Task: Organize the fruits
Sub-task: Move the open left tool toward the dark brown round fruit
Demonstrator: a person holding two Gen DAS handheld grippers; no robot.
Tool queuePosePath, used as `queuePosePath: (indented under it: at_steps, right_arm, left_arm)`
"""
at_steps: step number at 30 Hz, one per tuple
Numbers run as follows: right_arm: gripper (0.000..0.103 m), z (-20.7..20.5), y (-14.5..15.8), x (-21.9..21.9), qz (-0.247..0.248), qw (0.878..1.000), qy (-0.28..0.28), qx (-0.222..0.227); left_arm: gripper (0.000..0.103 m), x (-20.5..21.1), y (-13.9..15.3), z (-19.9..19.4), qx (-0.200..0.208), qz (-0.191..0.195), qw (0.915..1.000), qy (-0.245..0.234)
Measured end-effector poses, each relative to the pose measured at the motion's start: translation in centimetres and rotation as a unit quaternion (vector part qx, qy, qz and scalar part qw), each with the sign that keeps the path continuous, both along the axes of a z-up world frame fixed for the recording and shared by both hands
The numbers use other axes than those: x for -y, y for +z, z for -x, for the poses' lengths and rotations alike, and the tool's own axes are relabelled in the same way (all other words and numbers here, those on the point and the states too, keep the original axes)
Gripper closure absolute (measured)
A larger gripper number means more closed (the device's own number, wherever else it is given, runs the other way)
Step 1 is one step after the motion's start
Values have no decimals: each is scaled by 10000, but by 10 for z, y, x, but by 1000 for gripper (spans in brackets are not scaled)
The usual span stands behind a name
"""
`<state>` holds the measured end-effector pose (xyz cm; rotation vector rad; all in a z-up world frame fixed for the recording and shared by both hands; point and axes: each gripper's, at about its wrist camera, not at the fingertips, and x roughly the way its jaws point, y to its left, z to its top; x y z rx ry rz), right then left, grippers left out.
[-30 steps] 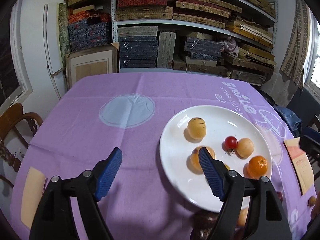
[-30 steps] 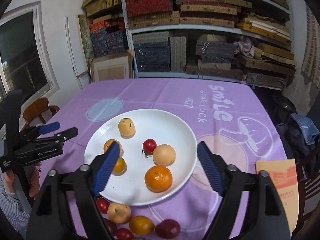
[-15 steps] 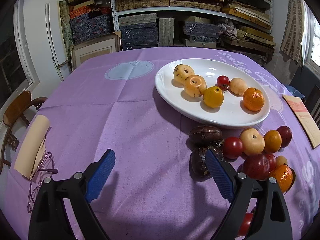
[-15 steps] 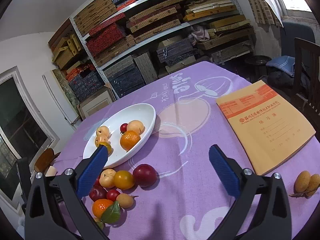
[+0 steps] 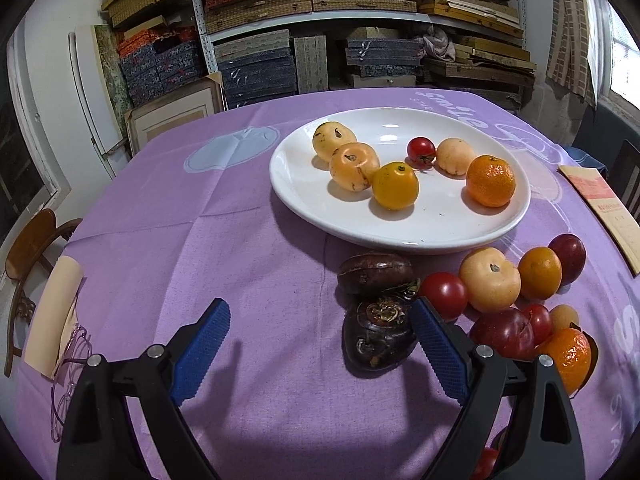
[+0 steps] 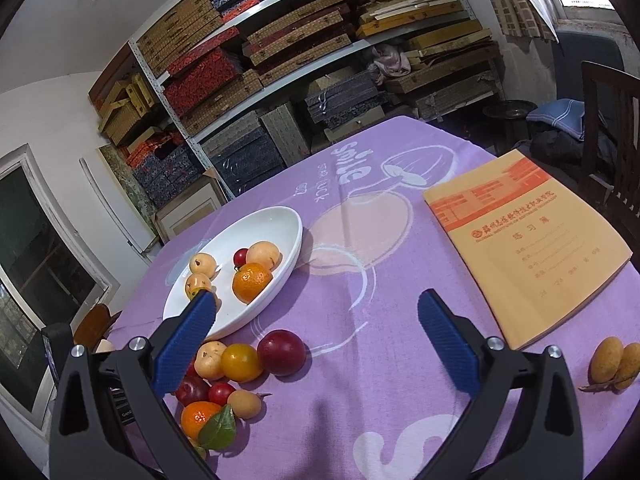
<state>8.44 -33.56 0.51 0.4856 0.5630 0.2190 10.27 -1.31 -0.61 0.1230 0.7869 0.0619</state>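
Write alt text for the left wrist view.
An open left gripper hovers low over a purple tablecloth, holding nothing, beside two dark wrinkled fruits. Behind them a white plate holds six fruits; more loose fruit lies at right.

Red fruit (image 5: 486, 462), perhaps tomato, behind tongs.

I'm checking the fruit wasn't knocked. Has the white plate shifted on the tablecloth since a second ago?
No. The white plate still sits just left of the tablecloth's printed lettering, as before; only the camera's viewpoint changed.
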Motion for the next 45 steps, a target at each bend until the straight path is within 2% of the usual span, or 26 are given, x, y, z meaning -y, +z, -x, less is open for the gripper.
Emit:
queuePosePath:
  at_steps: [2, 6, 9, 14, 21, 24, 25, 28, 33, 37, 40, 45]
  right_arm:
    - [4, 0, 0, 0, -2, 10000, 0, -5]
    - [4, 0, -1, -2, 16, 10000, 23, -28]
    - [4, -1, -1, -3, 19, 10000, 30, -24]
    - [4, 0, -2, -4, -9, 10000, 15, -24]
    - [4, -1, -3, -6, 34, 9999, 93, -68]
    - [4, 0, -3, -7, 73, 9999, 113, -61]
    - [4, 0, -3, -7, 81, 9999, 107, -67]
    - [4, -1, -4, -5, 53, 9999, 86, -91]
    - [4, -3, -5, -1, -27, 9999, 87, -133]
    - [4, -2, -4, -4, 8, 9998, 131, -121]
    - [4, -2, -3, -4, 24, 9998, 148, -119]
    - [4, -3, -5, -5, -1, 9998, 138, -156]
  left_arm:
    - [10, 3, -2, -2, -52, -4, 10000, -57]
    - [3, 6, -9, -8, -161, -118, 9998, -35]
    - [3, 3, -10, -11, -207, -43, 9998, -25]
    - [3, -12, -14, -10, -337, -205, 9988, 296]
    - [3, -56, -11, 2, -337, 107, 9969, 705]
    - [3, -61, -5, 1, -270, 526, 9964, 606]
    - [3, -59, -3, -1, -239, 562, 9968, 518]
    - [3, -45, -1, -7, -111, 205, 9988, 421]
    - [3, -38, -6, -15, -255, 83, 9991, 339]
    - [3, -52, -4, -15, -171, 110, 9981, 581]
    - [3, -59, -5, -17, -252, 314, 9972, 633]
    - [3, -48, -11, -19, -441, 102, 9977, 511]
